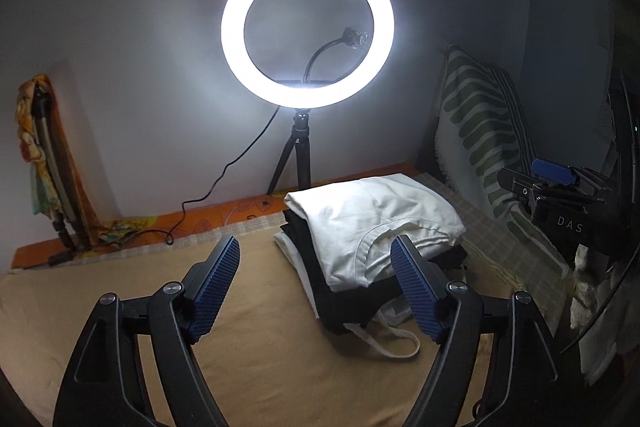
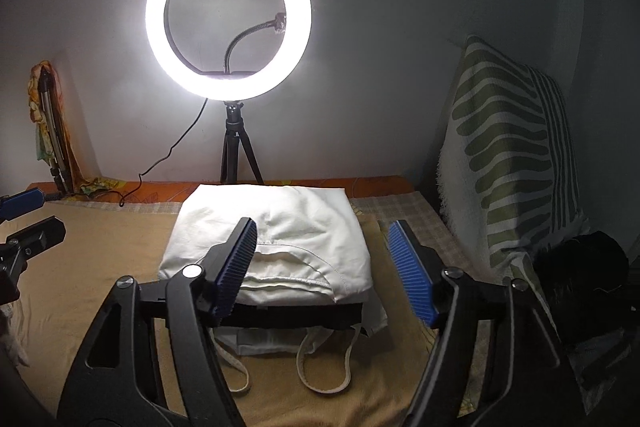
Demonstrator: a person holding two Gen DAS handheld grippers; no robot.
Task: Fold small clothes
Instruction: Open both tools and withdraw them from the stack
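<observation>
A folded white garment (image 1: pixel 372 215) (image 2: pixel 280 223) lies on top of a small stack on the tan blanket (image 1: pixel 260 347). Under it is a folded black garment (image 1: pixel 348 303) (image 2: pixel 288 315). At the bottom is a white piece with loose straps (image 1: pixel 384 341) (image 2: pixel 320 367). My left gripper (image 1: pixel 316 243) hovers open above the stack's near left side, nothing between its blue pads. My right gripper (image 2: pixel 323 223) hovers open over the stack's near right part, also holding nothing. Each gripper shows at the edge of the other's view, the right one (image 1: pixel 552 179) and the left one (image 2: pixel 24 203).
A lit ring light (image 1: pixel 308 27) (image 2: pixel 228 15) on a tripod stands behind the stack by the wall, its cable (image 1: pixel 208 191) trailing left. A green-striped pillow (image 1: pixel 476 131) (image 2: pixel 508 155) leans at the right. A patterned cloth (image 1: pixel 36 155) hangs over a stand at far left.
</observation>
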